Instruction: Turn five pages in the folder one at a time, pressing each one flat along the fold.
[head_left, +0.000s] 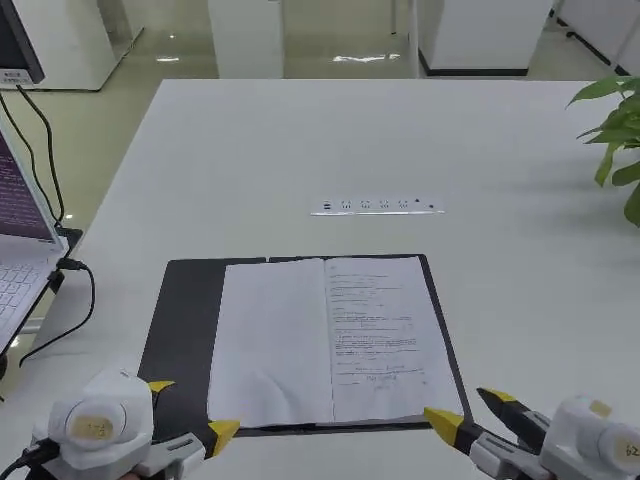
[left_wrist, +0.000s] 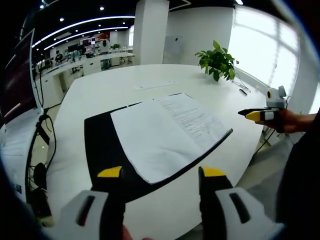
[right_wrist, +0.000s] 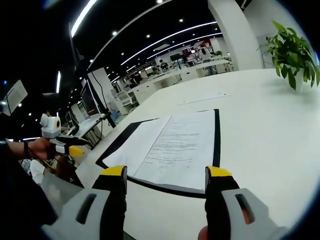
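left tool (head_left: 190, 410): jaws apart, holding nothing, at the near left corner of the folder (head_left: 185, 320). right tool (head_left: 468, 410): jaws apart, empty, at the folder's near right corner. folder lies open and flat close to the near edge of the white desk (head_left: 300, 140), blank page (head_left: 270, 340) left, printed page (head_left: 378, 330) right. socket strip (head_left: 378, 206) sits beyond it.
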